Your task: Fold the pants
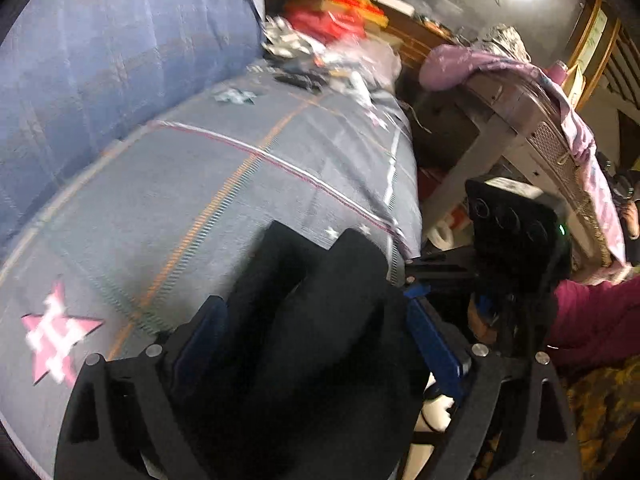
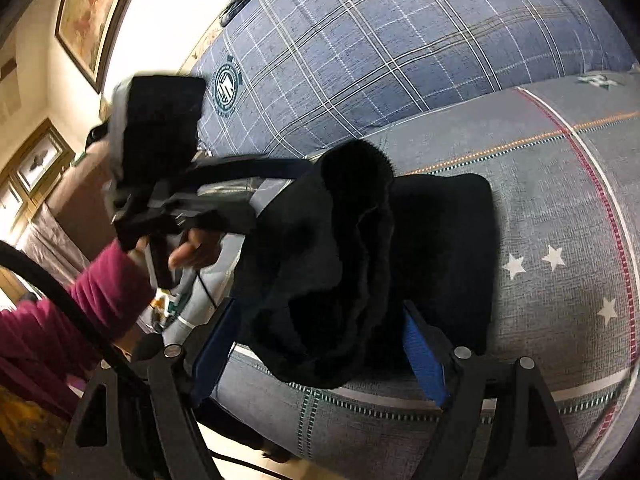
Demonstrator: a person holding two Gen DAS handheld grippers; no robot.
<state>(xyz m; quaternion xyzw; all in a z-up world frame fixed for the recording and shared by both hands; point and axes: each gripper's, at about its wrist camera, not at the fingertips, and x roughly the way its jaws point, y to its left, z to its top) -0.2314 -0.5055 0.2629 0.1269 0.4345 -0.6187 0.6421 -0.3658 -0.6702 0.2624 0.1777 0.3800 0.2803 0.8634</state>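
Observation:
The black pants (image 1: 320,340) lie in a folded bundle on the grey striped bed cover (image 1: 240,160), near the bed's edge. My left gripper (image 1: 316,304) is open, its blue pads (image 1: 436,340) standing on either side of the bundle without pinching it. In the right wrist view the same pants (image 2: 360,260) sit between the wide blue pads (image 2: 422,352) of my open right gripper (image 2: 318,308). My left gripper (image 2: 260,192) reaches in from the left, held by a hand (image 2: 192,252) in a magenta sleeve (image 2: 100,292); its fingertips are hidden behind the cloth.
A blue plaid quilt (image 2: 380,60) is bunched along the far side of the bed. Loose clutter (image 1: 320,40) piles at the bed's far end. A table draped in lilac cloth (image 1: 520,92) stands beside the bed. A framed picture (image 2: 92,12) hangs on the wall.

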